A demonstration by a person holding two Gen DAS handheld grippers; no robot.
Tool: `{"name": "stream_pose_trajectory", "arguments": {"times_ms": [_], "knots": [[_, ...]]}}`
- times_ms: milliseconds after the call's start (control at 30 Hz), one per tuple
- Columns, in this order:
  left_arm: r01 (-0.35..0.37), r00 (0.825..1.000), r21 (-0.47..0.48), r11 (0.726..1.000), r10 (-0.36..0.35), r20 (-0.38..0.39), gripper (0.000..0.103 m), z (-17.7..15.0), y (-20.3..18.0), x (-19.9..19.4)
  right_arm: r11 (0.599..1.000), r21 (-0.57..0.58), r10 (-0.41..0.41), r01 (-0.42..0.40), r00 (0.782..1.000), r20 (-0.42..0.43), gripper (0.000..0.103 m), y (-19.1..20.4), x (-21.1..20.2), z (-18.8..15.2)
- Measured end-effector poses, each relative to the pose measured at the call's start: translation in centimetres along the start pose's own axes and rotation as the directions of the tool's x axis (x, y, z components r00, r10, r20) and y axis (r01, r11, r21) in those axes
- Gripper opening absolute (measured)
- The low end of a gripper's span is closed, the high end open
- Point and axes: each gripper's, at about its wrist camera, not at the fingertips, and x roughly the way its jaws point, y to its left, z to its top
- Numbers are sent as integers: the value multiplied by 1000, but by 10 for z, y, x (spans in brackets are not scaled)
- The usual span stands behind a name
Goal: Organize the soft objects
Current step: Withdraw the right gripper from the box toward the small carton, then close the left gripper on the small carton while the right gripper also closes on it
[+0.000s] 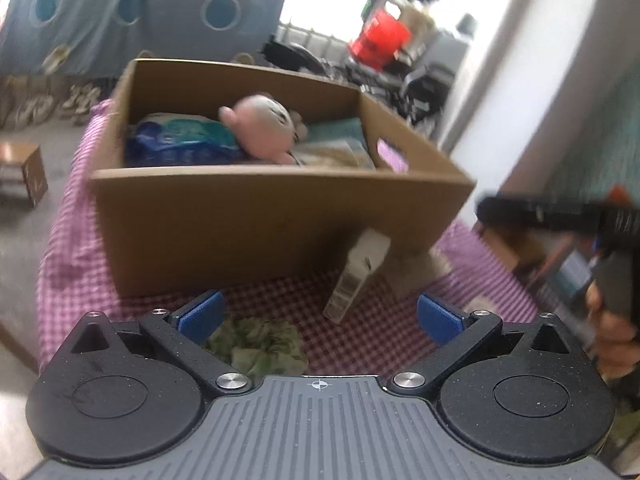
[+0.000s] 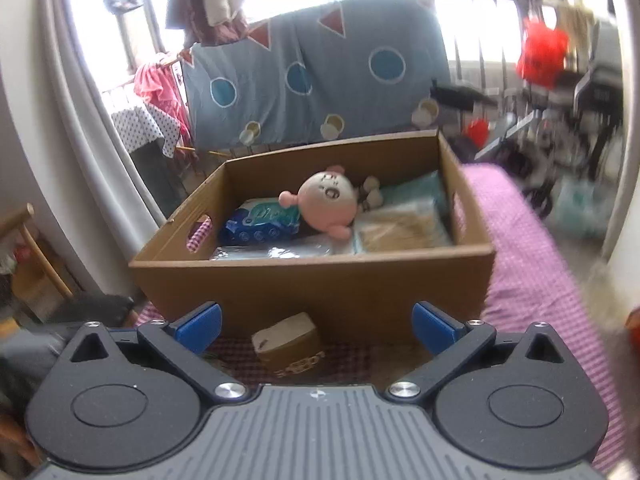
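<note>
- Left gripper [image 1: 319, 316], bottom of the left view: blue pads spread wide, nothing between them.
- Just past its left pad [image 1: 202, 316], a crumpled green cloth [image 1: 260, 346] lies on the pink checked cover [image 1: 72, 248], low and left of centre.
- Right of centre in that view, a small white carton [image 1: 358, 276] leans tilted against the box front, long axis running from lower left to upper right.
- Right gripper [image 2: 317, 326], bottom of the right view: pads spread wide, empty. It shows too at the right edge of the left view, with a hand [image 1: 612, 328] on its grip.
- Between its pads, a small brown packet [image 2: 290, 344] sits on the cover, close to the box front.
- The cardboard box [image 2: 320, 292] fills mid-frame in both views, open on top, a handle slot in each end wall.
- Inside, a pink plush [image 2: 326, 200] lies on its side, long axis slanting from upper left to lower right in the left view, face up and toward the camera in the right view.
- Left of the plush, a blue pack [image 2: 260, 222]; right of it, flat pale packs [image 2: 404, 224].
- Behind, upper frame, a blue sheet with circles [image 2: 320, 76] hangs before a bright window.
</note>
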Motion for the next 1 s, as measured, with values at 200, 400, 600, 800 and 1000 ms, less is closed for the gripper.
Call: {"name": "stream_pose_trajectory", "arguments": {"times_ms": [200, 400, 600, 800, 1000], "knots": [[21, 1000, 94, 995, -21, -8, 101, 4, -19, 28, 983, 166, 94, -82, 994, -64, 85, -15, 31, -5], [35, 999, 130, 991, -31, -34, 89, 11, -25, 51, 955, 275, 155, -111, 977, -145, 66, -28, 59, -12], [53, 996, 141, 989, -42, -80, 67, 15, -28, 70, 937, 328, 185, -120, 967, -175, 59, -35, 74, -14], [75, 994, 129, 989, -64, -90, 40, 18, -27, 75, 928, 344, 221, -145, 956, -193, 51, -35, 81, -14], [84, 991, 55, 995, -77, -109, 28, 16, -17, 69, 931, 323, 245, -171, 947, -206, 48, -26, 86, -12]]}}
